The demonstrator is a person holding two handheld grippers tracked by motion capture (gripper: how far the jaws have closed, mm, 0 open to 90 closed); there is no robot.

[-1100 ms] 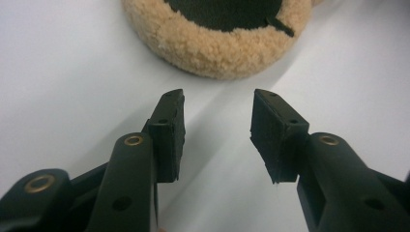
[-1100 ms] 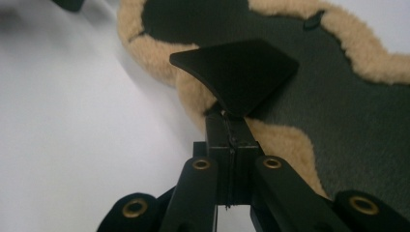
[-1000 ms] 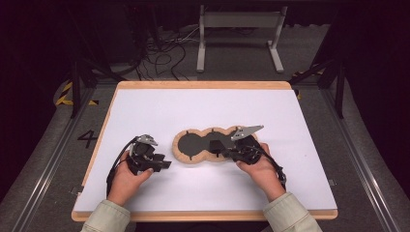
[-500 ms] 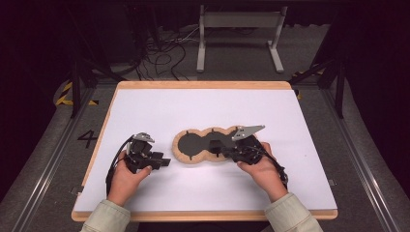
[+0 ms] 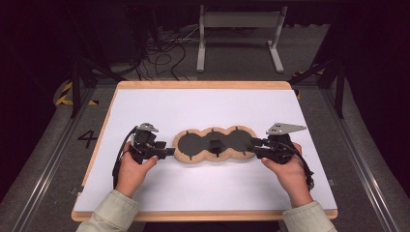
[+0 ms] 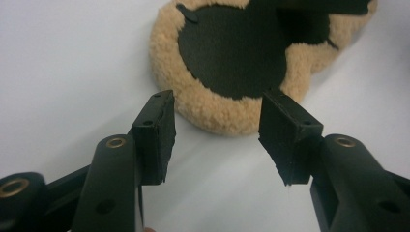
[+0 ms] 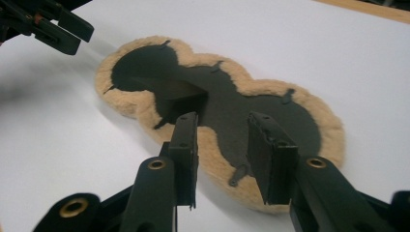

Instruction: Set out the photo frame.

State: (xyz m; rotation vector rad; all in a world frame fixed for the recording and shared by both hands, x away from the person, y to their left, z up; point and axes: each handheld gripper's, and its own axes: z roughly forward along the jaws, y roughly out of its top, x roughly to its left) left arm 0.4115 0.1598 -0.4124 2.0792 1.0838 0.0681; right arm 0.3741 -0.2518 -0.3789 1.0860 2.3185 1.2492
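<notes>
Both hands sit near the front of the table (image 5: 145,203). The left tool (image 5: 170,152) is half open with nothing in it, and its jaws have just been opening. The right tool (image 5: 253,146) is partly open and holds nothing, and its jaws have just been opening too.

Between them lies the pad (image 5: 215,144). It is flat, with three round bumps, a fluffy tan edge and a black middle. A small black flap sticks up near its middle.

I think each tool is letting go of one end of the pad. To do it well, open wide first, then pull straight back, so no jaw drags the fluff.

The left tool is just beside the pad's left end. The right tool is at the right end, its tips close to the tan edge.
</notes>
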